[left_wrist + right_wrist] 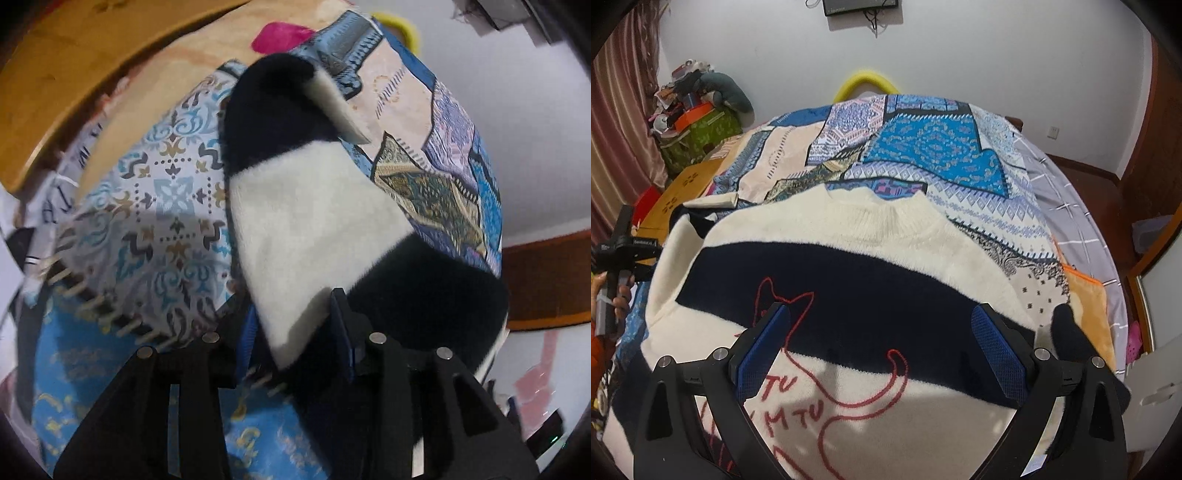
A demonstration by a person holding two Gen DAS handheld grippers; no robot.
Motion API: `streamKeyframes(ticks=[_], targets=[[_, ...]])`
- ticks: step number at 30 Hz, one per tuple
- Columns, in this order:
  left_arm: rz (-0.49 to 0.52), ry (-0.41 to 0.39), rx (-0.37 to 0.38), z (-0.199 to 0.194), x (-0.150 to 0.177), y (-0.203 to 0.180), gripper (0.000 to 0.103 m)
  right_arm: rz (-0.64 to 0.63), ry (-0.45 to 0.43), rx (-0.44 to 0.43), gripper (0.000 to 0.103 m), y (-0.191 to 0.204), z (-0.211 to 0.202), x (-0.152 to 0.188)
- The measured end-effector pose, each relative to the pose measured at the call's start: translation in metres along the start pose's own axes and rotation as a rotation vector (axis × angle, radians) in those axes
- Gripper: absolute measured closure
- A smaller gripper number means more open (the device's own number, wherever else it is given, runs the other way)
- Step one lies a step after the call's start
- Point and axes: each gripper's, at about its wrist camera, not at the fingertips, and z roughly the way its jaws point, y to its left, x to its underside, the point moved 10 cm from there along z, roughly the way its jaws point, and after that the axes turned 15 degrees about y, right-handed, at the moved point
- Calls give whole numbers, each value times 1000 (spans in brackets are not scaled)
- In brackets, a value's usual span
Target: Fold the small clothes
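A: What are the left tongs (295,306) doing?

B: They are pointing steeply down at the bed (166,192). On the left, a wooden board (74,74) is showing beyond the patterned cover. In the middle, a navy and cream sleeve (306,206) is lying along the cover, and its cream end is sitting between the two pads.

A: Are they clenching it?

B: No, they are standing partly apart and released. The right pad is touching the cloth, while the left pad is sitting just beside it.

A: And from the right wrist camera?

B: At the far left, a hand (622,295) is holding the left tongs, just beside the sweater's (849,229) edge. The sweater is lying flat on the bed, front up, with its collar pointing toward the far wall. A navy band is crossing the chest, and a red cat outline (849,398) with red letters is showing below it.

A: Where are the right tongs (882,310) sitting?

B: They are hovering over the sweater's chest, spread wide and gripping nothing, with the pads bracketing the navy band.

A: Anything further right?

B: A dark cuff (1067,328) is sticking up just past the right pad, and an orange cloth (1086,295) is lying behind it.
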Motion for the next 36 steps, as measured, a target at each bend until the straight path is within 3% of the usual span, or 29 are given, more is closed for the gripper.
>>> streamKeyframes(ticks=[3, 6, 10, 13, 21, 26, 30, 36], targets=[[-4, -33, 8, -3, -9, -3, 66, 4, 7, -10, 5, 2, 4, 3], [51, -52, -38, -5, -14, -8, 97, 6, 13, -17, 5, 3, 5, 6], [162, -119, -134, -22, -7, -31, 97, 14, 9, -21, 5, 1, 2, 7], [259, -177, -163, -43, 2, -63, 97, 22, 4, -26, 5, -1, -2, 8], [542, -293, -157, -97, 63, -170, 97, 28, -74, -29, 5, -2, -29, 4], [682, -297, -127, -98, 110, -232, 97, 33, -103, -44, 5, -6, -50, 4], [789, -295, -191, -77, 142, -268, 97, 20, -150, -21, 5, -11, -71, 9], [842, -202, -248, -29, 179, -278, 97, 22, -165, -23, 5, -17, -85, 19]])
